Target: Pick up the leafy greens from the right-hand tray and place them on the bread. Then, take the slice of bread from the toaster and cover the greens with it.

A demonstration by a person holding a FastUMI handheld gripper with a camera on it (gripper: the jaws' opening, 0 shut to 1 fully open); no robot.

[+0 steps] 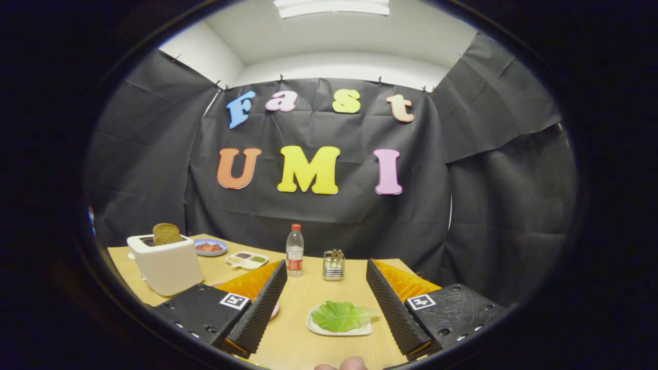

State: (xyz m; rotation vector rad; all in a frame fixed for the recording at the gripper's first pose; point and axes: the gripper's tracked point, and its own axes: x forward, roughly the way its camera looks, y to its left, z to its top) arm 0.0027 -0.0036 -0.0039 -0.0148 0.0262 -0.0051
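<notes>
From the toaster (165, 267) with its bread slice (166, 234) rightward past the bottle (294, 250) and metal holder (333, 265), your gripper (326, 298) hangs with jaws spread and empty, so a shallow pinch may tear the leafy greens (340, 315) or tip their tray (315, 326).

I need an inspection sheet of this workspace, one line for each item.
Surface: wooden table, bare between the fingers.
Job's things: greens on a white tray, between the fingers; bread slice upright in the toaster; a plate edge beside one finger.
Clutter: bottle, metal holder, blue plate, divided dish.
Grippers: tool open, holding nothing.
Cables: nothing seen.
Surroundings: black cloth walls, ceiling light, a fingertip nearest the camera.
</notes>
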